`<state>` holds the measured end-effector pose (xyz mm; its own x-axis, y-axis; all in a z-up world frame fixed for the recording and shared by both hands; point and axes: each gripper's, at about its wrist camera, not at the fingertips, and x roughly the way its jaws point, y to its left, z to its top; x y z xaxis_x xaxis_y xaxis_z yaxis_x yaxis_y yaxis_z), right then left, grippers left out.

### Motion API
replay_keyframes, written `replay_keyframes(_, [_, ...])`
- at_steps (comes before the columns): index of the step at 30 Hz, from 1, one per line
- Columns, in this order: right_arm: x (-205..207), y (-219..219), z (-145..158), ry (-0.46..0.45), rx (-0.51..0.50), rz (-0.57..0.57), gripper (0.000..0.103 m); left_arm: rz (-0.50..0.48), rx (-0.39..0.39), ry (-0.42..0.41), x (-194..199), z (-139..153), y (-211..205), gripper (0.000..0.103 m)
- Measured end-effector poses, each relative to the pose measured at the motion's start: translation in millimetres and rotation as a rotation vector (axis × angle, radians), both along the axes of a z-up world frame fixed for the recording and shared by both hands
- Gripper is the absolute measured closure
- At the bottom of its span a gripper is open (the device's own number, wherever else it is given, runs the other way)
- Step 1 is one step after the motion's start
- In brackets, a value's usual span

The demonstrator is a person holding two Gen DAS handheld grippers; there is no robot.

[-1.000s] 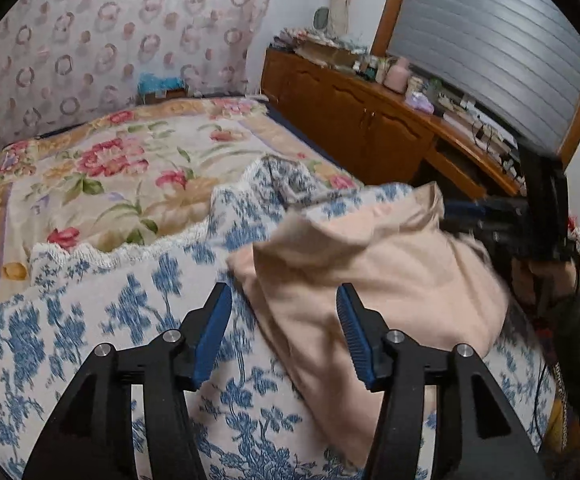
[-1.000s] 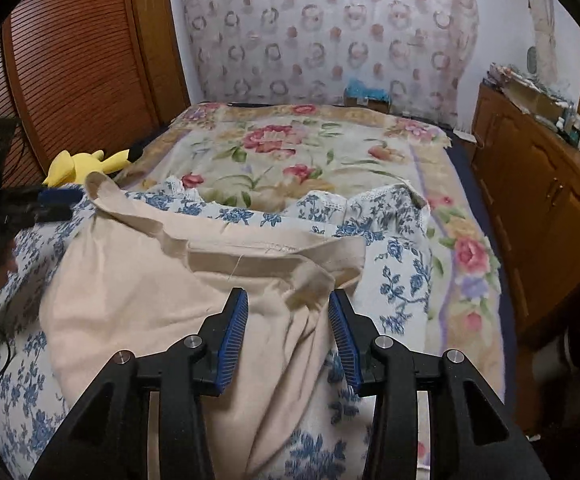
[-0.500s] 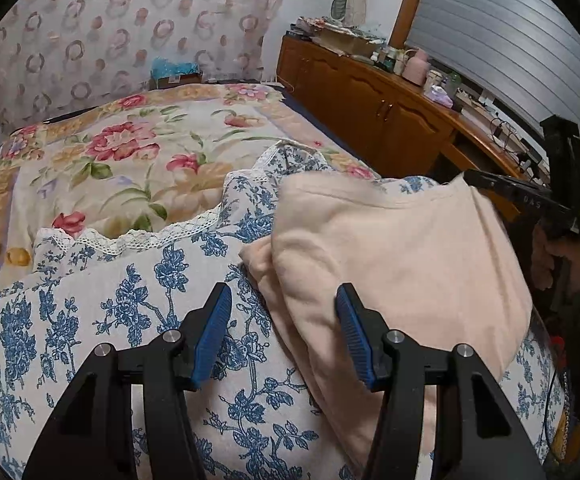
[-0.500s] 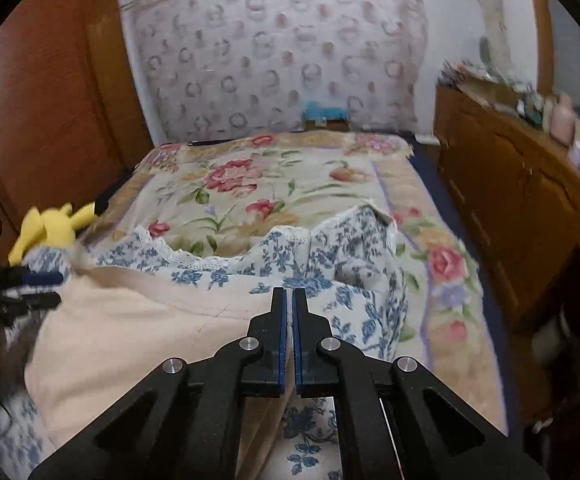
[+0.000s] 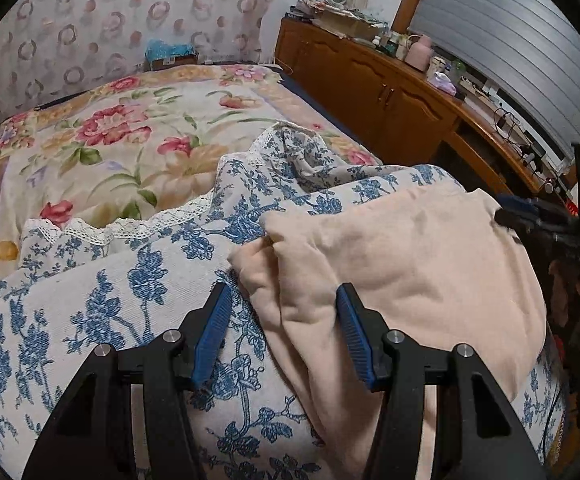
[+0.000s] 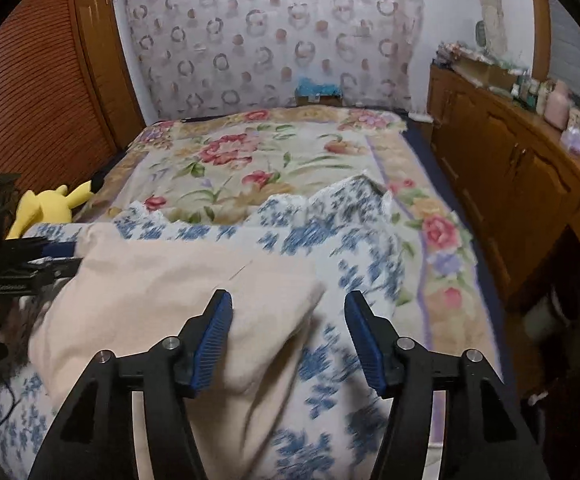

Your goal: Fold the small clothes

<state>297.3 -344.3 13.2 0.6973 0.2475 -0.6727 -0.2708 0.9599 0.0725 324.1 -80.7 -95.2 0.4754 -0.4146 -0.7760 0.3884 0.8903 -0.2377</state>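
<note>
Blue-floral bedding [image 5: 102, 300] bears unlabelled peach garment [image 5: 409, 264].

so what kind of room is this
Most likely a home bedroom. A bed with a floral bedspread fills the middle, a yellow plush toy sits at its edge, and a long wooden cabinet cluttered with bottles and boxes runs along the wall.

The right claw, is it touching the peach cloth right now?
Cannot tell. The right wrist view shows the right claw opening over the peach cloth, but blur hides any gap.
</note>
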Motion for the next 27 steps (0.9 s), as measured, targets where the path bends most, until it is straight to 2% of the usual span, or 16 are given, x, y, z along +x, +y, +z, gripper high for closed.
replay_keyframes(6, [11.1,1.5,-18.0,0.094,0.005,-0.001,0.040,0.000,-0.073,0.011,2.6,-0.4,3.6,0.047])
replay_keyframes(10, [21.3,-2.9,-16.4,0.096,0.060,0.018,0.039,0.001,-0.089,0.015,6.3,-2.1,3.5,0.048])
replay_keyframes(15, [27.0,6.1,-20.3,0.105,0.070,0.097,0.039,-0.017,-0.083,0.015,9.2,-2.8,-2.5,0.065])
replay_keyframes(17, [30.9,9.3,-23.8,0.109,0.061,0.140,0.039,-0.029,-0.081,0.018,9.7,-2.5,-5.3,0.079])
replay_keyframes(19, [35.9,9.1,-24.8,0.117,0.040,0.159,0.045,-0.023,-0.071,0.017,8.8,-0.7,-5.8,0.085])
replay_keyframes(21, [40.0,9.1,-26.0,0.132,0.051,0.193,0.067,-0.018,-0.067,0.000,4.9,4.2,-5.7,0.089])
replay_keyframes(24, [40.2,9.3,-25.7,0.131,0.049,0.225,0.082,-0.020,-0.072,-0.048,-7.4,16.2,-4.7,0.091])
replay_keyframes(27, [33.5,9.8,-17.9,0.085,0.039,0.208,0.085,-0.021,-0.090,-0.100,-21.9,32.1,0.5,0.092])
